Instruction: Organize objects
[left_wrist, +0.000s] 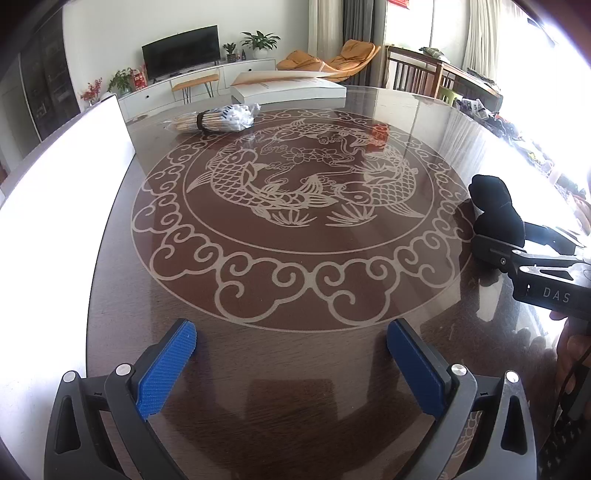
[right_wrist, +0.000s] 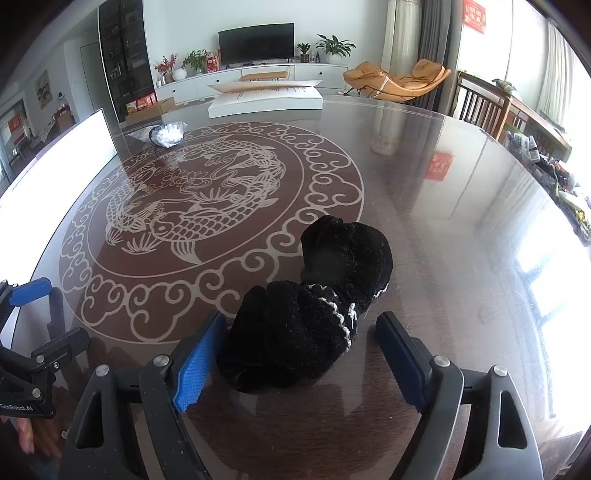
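Right gripper stands with its jaws spread wide around the near end of a black knitted bundle, which lies on the glass-topped table; its left blue pad seems to brush the fabric, while the right pad stands clear of it, so nothing is clamped. Left gripper, likewise released and empty, hovers over bare tabletop with nothing between its pads.

That bundle looks like socks or a small knit rolled together, with a white crocheted edging across its middle. I judge it light, soft and squashy, not fragile, and likely to slide on the slick glass if nudged. The thick middle roll, just behind the white trim, looks like the surest place to pinch; a loose end would probably unroll.

Farther off, near the table's far-left edge, lies a plastic-wrapped bundle of wooden sticks, stiffer and slipperier in its wrapper
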